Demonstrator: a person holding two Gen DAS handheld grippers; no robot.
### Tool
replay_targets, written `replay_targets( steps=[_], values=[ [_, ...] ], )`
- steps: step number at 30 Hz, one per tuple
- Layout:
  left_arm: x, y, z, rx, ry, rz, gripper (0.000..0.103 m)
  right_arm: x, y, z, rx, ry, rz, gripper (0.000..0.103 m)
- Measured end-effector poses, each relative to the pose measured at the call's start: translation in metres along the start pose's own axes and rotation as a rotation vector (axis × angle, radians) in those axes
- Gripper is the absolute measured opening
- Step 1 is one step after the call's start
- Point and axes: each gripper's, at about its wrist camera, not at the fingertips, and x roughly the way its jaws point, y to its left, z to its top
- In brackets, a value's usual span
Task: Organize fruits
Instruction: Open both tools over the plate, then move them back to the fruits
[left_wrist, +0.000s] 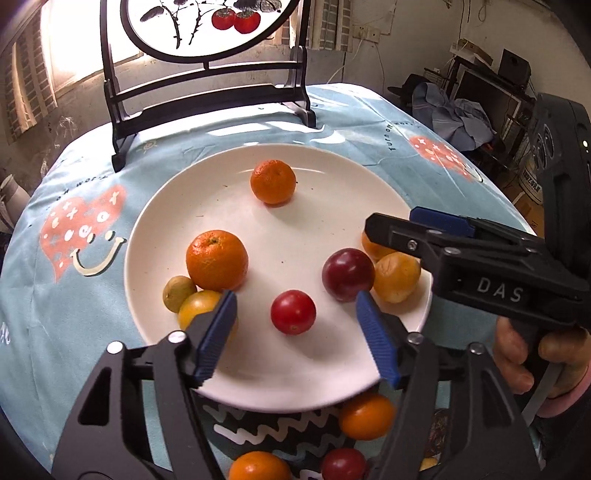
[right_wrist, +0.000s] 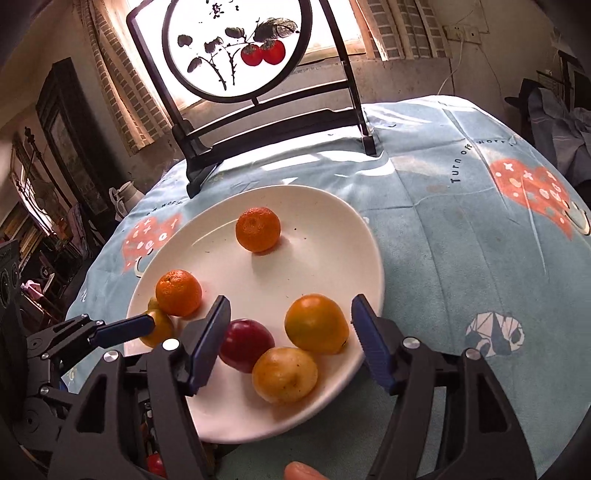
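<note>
A white plate (left_wrist: 207, 206) (right_wrist: 325, 221) holds several fruits. In the left wrist view a small red fruit (left_wrist: 293, 312) lies between my open left gripper's (left_wrist: 295, 310) blue pads, with a large orange (left_wrist: 217, 265), a far orange (left_wrist: 273, 181), a dark red plum (left_wrist: 348, 274), a yellow fruit (left_wrist: 397, 277), a green one (left_wrist: 178, 294) and a yellow-orange one (left_wrist: 197, 306). My right gripper (right_wrist: 290, 314) is open over the plate's near right part, above the plum (right_wrist: 246, 345), an orange (right_wrist: 317, 324) and a yellow fruit (right_wrist: 284, 374). It also shows from the side (left_wrist: 391, 229).
Loose fruits lie on the cloth below the plate: an orange (left_wrist: 367, 416), another orange (left_wrist: 258, 467) and a red fruit (left_wrist: 343, 464). A black stand with a round painted panel (left_wrist: 207, 92) (right_wrist: 273, 122) stands behind the plate on the blue tablecloth (right_wrist: 461, 258).
</note>
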Motion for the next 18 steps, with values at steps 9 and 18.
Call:
replay_targets(
  steps=[9,18],
  values=[
    [-0.074,0.014,-0.070,-0.083,-0.075,0.018,0.094,-0.063,0.011,-0.078,-0.046,0.022,0.041,0.068],
    [-0.082,0.022,-0.140,-0.054,-0.055,0.023,0.095,-0.069,0.013,-0.121,0.033,0.110,0.076,0.061]
  ],
)
